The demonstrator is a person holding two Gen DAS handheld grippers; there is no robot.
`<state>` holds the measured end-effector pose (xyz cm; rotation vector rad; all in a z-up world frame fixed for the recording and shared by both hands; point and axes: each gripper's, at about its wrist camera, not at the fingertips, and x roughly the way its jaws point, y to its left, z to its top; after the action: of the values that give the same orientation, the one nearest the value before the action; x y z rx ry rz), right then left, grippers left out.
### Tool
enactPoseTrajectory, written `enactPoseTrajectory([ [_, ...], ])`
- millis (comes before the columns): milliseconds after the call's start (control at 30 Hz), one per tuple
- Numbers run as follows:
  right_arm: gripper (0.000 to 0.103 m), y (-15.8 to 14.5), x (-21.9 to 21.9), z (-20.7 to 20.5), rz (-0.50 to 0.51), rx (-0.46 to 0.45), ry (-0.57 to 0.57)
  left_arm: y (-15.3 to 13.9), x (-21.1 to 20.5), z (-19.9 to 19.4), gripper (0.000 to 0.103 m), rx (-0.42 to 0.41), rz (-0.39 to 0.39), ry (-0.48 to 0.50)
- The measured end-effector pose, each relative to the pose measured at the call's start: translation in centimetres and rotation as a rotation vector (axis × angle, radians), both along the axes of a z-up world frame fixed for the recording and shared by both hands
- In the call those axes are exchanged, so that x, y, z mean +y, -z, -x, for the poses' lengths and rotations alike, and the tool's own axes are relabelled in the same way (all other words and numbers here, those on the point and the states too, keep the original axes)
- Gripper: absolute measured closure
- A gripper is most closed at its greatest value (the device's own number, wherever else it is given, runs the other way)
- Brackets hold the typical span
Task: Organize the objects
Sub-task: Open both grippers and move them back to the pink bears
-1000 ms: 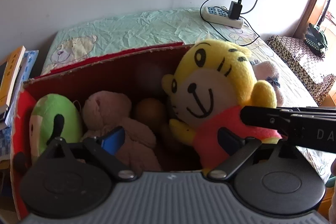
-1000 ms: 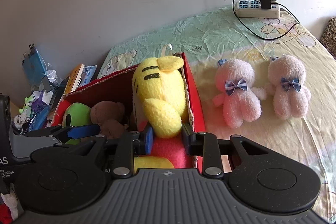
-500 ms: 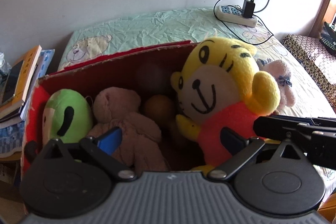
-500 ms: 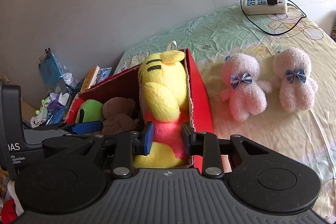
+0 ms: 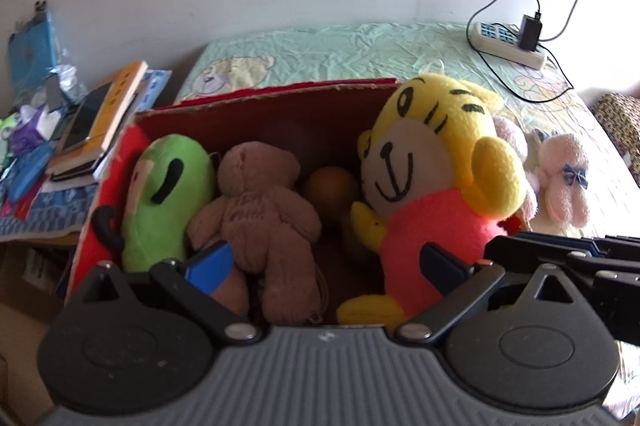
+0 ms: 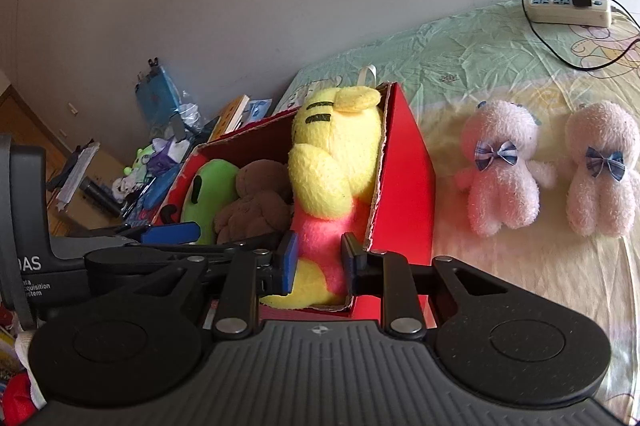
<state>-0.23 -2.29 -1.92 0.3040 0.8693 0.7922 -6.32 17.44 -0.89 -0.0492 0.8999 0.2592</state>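
A red cardboard box [image 5: 256,98] [image 6: 404,186] on the bed holds a green plush [image 5: 168,194], a brown teddy bear [image 5: 260,210], an orange ball [image 5: 330,186] and a yellow tiger plush in a pink shirt [image 5: 432,178] [image 6: 332,162]. My right gripper [image 6: 318,258] has its pads either side of the tiger's pink body at the box's near right corner, without clearly squeezing it. My left gripper [image 5: 324,262] is open wide over the box's near edge, empty. Two pink bears with blue bows [image 6: 500,162] [image 6: 600,162] lie on the bed right of the box.
A power strip with a plugged charger and cable [image 5: 508,38] [image 6: 568,2] lies at the bed's far end by the wall. Books, a phone and clutter [image 5: 92,114] are stacked left of the box. A patterned stool [image 5: 620,118] stands at the right.
Both grippers pulled back and down from the box. The tiger plush sank lower into the box, and the right gripper's jaws spread apart around it.
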Motion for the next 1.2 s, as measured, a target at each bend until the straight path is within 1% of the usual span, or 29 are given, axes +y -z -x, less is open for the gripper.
enactPoseTrajectory([
  [167,0.074,-0.2,-1.4,-0.6,-0.053,0.032,-0.112,-0.8,-1.9,1.6,0.003,-0.015,-0.061,-0.091],
  [267,0.072,-0.1,-2.5,-0.7,-0.096,0.055,-0.167,-1.0,-2.5,2.5,0.003,-0.014,-0.072,-0.152],
  [367,0.069,-0.3,-3.7,-0.4,-0.121,0.048,-0.211,-1.2,-3.3,3.1,0.003,-0.009,-0.086,-0.194],
  [500,0.069,-0.6,-6.3,-0.2,-0.142,0.018,-0.232,-2.1,-5.1,4.0,0.003,-0.025,-0.158,-0.221],
  [600,0.068,-0.6,-8.6,-0.3,-0.152,0.006,-0.218,-3.3,-6.6,4.4,0.003,-0.047,-0.2,-0.224],
  [667,0.068,-0.3,-10.1,-0.3,-0.138,0.0,-0.196,-4.2,-7.6,4.6,0.003,-0.072,-0.211,-0.211],
  [733,0.068,0.3,-11.6,-0.3,-0.118,0.002,-0.167,-5.1,-8.9,4.5,0.003,-0.1,-0.204,-0.18],
  [900,0.067,2.2,-15.3,-0.8,-0.073,0.043,-0.081,-6.0,-13.0,3.5,0.002,-0.156,-0.167,-0.05],
  [1067,0.067,3.6,-18.4,-1.3,-0.043,0.078,0.003,-5.2,-17.1,2.1,0.002,-0.158,-0.116,0.085],
  [1200,0.067,4.5,-19.9,-1.4,-0.016,0.102,0.048,-3.2,-19.3,0.9,0.002,-0.112,-0.069,0.155],
])
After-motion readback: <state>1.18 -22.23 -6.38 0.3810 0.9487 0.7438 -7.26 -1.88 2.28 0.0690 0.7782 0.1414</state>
